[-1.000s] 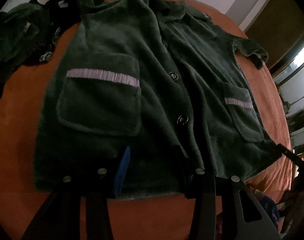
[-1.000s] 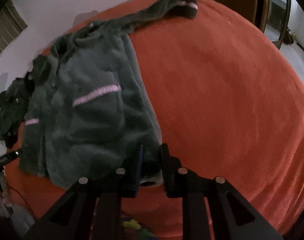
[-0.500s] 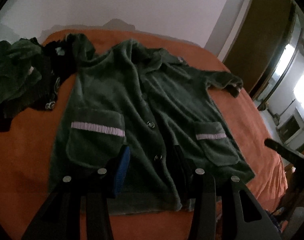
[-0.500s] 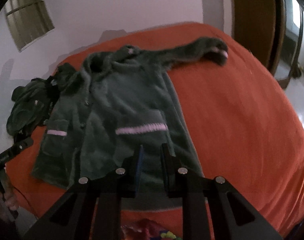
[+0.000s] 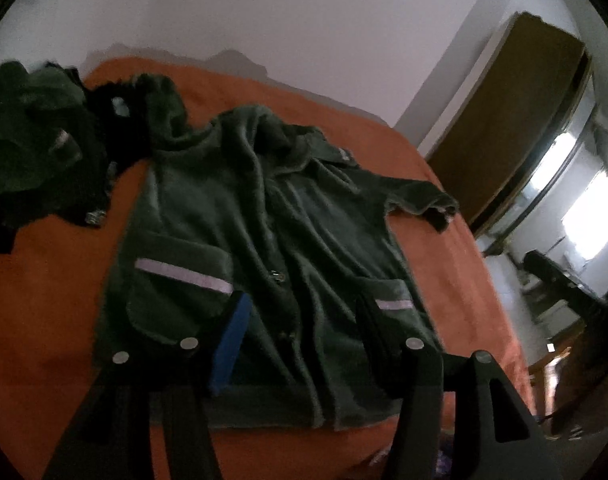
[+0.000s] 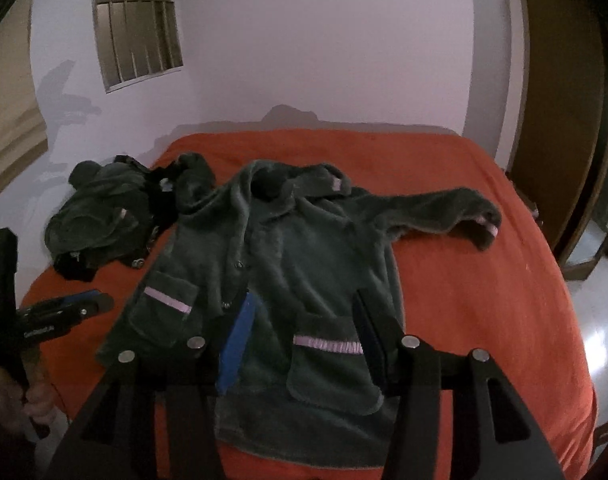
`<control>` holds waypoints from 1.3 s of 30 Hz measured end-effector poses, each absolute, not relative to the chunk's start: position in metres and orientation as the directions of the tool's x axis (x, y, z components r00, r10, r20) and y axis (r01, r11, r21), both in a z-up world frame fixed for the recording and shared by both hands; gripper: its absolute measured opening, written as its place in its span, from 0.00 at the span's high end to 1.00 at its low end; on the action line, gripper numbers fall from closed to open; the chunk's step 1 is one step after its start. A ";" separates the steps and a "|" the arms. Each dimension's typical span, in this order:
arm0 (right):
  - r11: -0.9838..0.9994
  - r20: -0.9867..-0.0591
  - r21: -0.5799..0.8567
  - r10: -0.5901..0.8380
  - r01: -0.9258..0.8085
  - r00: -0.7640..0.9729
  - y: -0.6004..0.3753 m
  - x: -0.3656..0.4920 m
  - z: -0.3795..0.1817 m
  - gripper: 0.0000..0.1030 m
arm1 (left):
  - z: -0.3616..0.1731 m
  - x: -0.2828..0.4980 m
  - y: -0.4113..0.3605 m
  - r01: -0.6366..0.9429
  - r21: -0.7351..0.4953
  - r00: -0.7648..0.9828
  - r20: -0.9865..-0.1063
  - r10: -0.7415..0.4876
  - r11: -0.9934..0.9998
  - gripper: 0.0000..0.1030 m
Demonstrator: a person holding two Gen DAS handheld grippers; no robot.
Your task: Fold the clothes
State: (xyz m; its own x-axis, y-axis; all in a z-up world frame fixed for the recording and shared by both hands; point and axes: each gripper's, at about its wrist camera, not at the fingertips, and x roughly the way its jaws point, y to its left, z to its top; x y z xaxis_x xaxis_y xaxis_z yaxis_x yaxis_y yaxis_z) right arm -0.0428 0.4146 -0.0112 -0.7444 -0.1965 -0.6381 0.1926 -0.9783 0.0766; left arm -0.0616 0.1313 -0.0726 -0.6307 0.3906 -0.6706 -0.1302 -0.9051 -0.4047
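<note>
Your green fleece jacket point(image 6: 304, 280) lies spread flat, front up, at the centre of the orange bed point(image 6: 483, 300), one sleeve out; no fold shows. Your left gripper point(image 5: 300, 336) and right gripper point(image 6: 300, 336) hover apart, holding nothing. More clothes point(image 6: 100, 216) wait at middle left.

The left gripper point(image 5: 302, 320) was held above the near edge of the bed, its two fingers spread wide apart and gripping nothing, one finger faced with a blue pad point(image 5: 232, 344). The right gripper point(image 6: 304, 328) hung likewise over the near edge, jaws wide and empty, with a blue pad point(image 6: 238, 344) on its left finger. In the right wrist view, a hand point(image 6: 36, 400) at the lower left corner grasped the left gripper's handle.
</note>
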 end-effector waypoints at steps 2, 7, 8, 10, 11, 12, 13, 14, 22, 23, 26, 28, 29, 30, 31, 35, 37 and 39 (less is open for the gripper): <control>-0.974 -0.632 0.076 -0.213 0.214 -0.745 0.409 -0.045 -0.005 0.52 | -0.068 -0.063 0.125 -0.115 -0.430 -0.634 -0.663 0.399 -0.895 0.45; -0.963 -0.622 0.087 -0.252 0.255 -0.741 0.402 -0.047 0.007 0.51 | -0.047 -0.066 0.108 -0.100 -0.456 -0.622 -0.665 0.414 -0.884 0.45; -0.961 -0.622 0.090 -0.260 0.263 -0.738 0.401 -0.047 0.010 0.50 | -0.040 -0.067 0.106 -0.101 -0.446 -0.621 -0.670 0.407 -0.889 0.45; -0.958 -0.625 0.102 -0.272 0.269 -0.732 0.400 -0.050 0.016 0.43 | -0.027 -0.069 0.104 -0.112 -0.410 -0.615 -0.686 0.388 -0.905 0.44; -0.954 -0.629 0.121 -0.288 0.274 -0.722 0.400 -0.052 0.019 0.43 | -0.024 -0.071 0.106 -0.122 -0.375 -0.609 -0.703 0.368 -0.919 0.43; -0.945 -0.635 0.164 -0.322 0.284 -0.702 0.400 -0.056 0.024 0.43 | -0.020 -0.074 0.107 -0.131 -0.340 -0.602 -0.719 0.347 -0.931 0.43; -0.933 -0.640 0.213 -0.358 0.290 -0.680 0.401 -0.060 0.029 0.43 | -0.017 -0.076 0.108 -0.140 -0.302 -0.594 -0.737 0.324 -0.943 0.43; -0.922 -0.643 0.255 -0.387 0.292 -0.661 0.401 -0.063 0.034 0.43 | -0.015 -0.080 0.107 -0.145 -0.263 -0.579 -0.760 0.297 -0.954 0.43; -0.920 -0.649 0.284 -0.393 0.272 -0.652 0.387 -0.079 0.067 0.36 | 0.000 -0.098 0.080 -0.080 -0.238 -0.539 -0.806 0.243 -0.968 0.43; -0.921 -0.649 0.281 -0.390 0.271 -0.654 0.385 -0.081 0.070 0.36 | 0.001 -0.099 0.079 -0.073 -0.243 -0.542 -0.805 0.243 -0.967 0.43; -0.923 -0.650 0.278 -0.384 0.265 -0.656 0.380 -0.086 0.081 0.36 | 0.005 -0.101 0.080 -0.061 -0.244 -0.550 -0.801 0.237 -0.968 0.43; -0.923 -0.660 0.290 -0.385 0.254 -0.645 0.379 -0.093 0.082 0.36 | 0.010 -0.101 0.083 -0.065 -0.233 -0.555 -0.799 0.229 -0.970 0.43; -0.924 -0.662 0.290 -0.382 0.250 -0.644 0.378 -0.095 0.083 0.36 | 0.013 -0.101 0.086 -0.069 -0.215 -0.563 -0.798 0.216 -0.974 0.43; -0.925 -0.665 0.286 -0.379 0.249 -0.644 0.377 -0.097 0.085 0.36 | 0.016 -0.100 0.088 -0.066 -0.194 -0.572 -0.796 0.196 -0.979 0.43; -0.926 -0.669 0.280 -0.377 0.252 -0.641 0.375 -0.099 0.086 0.36 | 0.017 -0.100 0.090 -0.058 -0.191 -0.577 -0.795 0.189 -0.980 0.43; -0.930 -0.680 0.254 -0.366 0.264 -0.635 0.363 -0.106 0.092 0.36 | 0.026 -0.105 0.102 -0.044 -0.198 -0.576 -0.796 0.187 -0.979 0.43; -0.932 -0.689 0.252 -0.361 0.259 -0.628 0.359 -0.113 0.097 0.36 | 0.031 -0.108 0.109 -0.040 -0.201 -0.574 -0.797 0.187 -0.979 0.42; -0.934 -0.698 0.255 -0.357 0.251 -0.621 0.358 -0.120 0.103 0.36 | 0.038 -0.112 0.119 -0.054 -0.162 -0.581 -0.798 0.163 -0.985 0.41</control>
